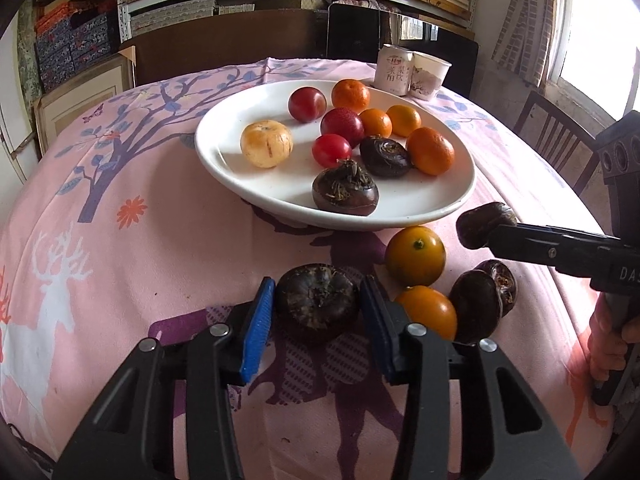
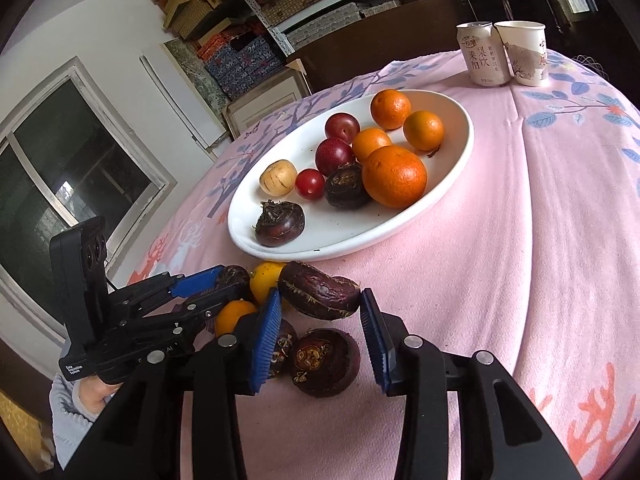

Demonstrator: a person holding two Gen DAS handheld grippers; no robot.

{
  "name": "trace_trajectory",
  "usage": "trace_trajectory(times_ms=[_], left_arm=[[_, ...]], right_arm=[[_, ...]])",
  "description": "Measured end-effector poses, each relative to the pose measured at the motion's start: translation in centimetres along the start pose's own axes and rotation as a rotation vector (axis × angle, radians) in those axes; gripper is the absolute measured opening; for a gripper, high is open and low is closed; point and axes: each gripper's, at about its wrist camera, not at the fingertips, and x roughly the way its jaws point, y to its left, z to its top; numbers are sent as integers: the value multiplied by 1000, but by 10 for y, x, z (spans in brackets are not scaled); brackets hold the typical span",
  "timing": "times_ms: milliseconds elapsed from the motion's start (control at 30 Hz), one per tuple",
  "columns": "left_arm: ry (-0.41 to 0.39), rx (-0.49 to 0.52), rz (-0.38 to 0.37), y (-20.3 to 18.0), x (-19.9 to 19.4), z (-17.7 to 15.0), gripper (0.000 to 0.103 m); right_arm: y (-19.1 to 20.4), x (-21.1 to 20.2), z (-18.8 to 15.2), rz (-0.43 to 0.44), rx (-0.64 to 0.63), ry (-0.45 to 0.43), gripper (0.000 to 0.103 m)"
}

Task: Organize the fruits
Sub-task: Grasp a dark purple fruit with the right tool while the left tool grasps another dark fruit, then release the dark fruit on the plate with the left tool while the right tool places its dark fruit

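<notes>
A white oval plate (image 1: 240,168) (image 2: 448,184) on the pink cloth holds oranges, red plums, a yellow fruit and two dark water chestnuts. My left gripper (image 1: 318,312) (image 2: 216,284) is shut on a dark water chestnut (image 1: 316,300) near the plate's front. My right gripper (image 2: 320,312) (image 1: 486,232) holds another water chestnut (image 2: 318,290) (image 1: 480,222) between its pads, above the cloth. Two small oranges (image 1: 416,256) (image 1: 430,310) and two more water chestnuts (image 1: 482,300) (image 2: 324,362) lie on the cloth between the grippers.
A drink can (image 1: 394,68) (image 2: 484,54) and a paper cup (image 1: 430,74) (image 2: 524,52) stand behind the plate. A wooden chair (image 1: 556,140) stands at the table's right. Shelves with boxes line the back wall.
</notes>
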Motion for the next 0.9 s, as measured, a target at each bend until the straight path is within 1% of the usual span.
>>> trace_trajectory(times_ms=[33,67,133,167,233,333,433,500,533,567,600,667,733,767,800,900], left_arm=[[5,9,16,0,0,-1,44],[11,31,51,0,-1,-3,45],[32,46,126,5,-1,-8,54],[42,25,131,10,0,-8,58],[38,-5,113,17,-2,-8,58],[37,-17,103,18,1,-4,57],[30,-44,57,19,5,2,56],[34,-39,51,18,7,3,56],[34,-34,59,16,7,3,55],[35,-28,68,15,7,3,45],[33,-19,71,13,6,2,43],[26,-6,85,9,4,0,42],[-5,-15,76,9,-3,-2,42],[-31,-24,88,10,-9,-2,42],[-54,-33,98,12,-15,-2,42],[-119,-77,89,18,-33,7,42]], right_arm=[[0,1,0,-3,1,3,41],[-1,1,0,-5,2,5,41],[0,1,1,-3,2,1,41],[0,0,1,-1,1,-3,41],[1,-1,1,0,-1,-6,41],[3,0,1,0,-8,-3,41],[2,0,1,-4,-10,-2,41],[2,1,1,-7,-7,-3,41],[2,1,1,-9,-5,-2,41],[2,2,1,-10,-6,0,41],[2,2,1,-11,-6,0,41],[2,1,1,-12,-6,-4,41],[2,-2,1,-16,-5,-21,41],[2,-5,2,-16,-5,-36,41],[3,-9,3,-12,-4,-55,41],[6,-25,6,-11,-12,-127,41]])
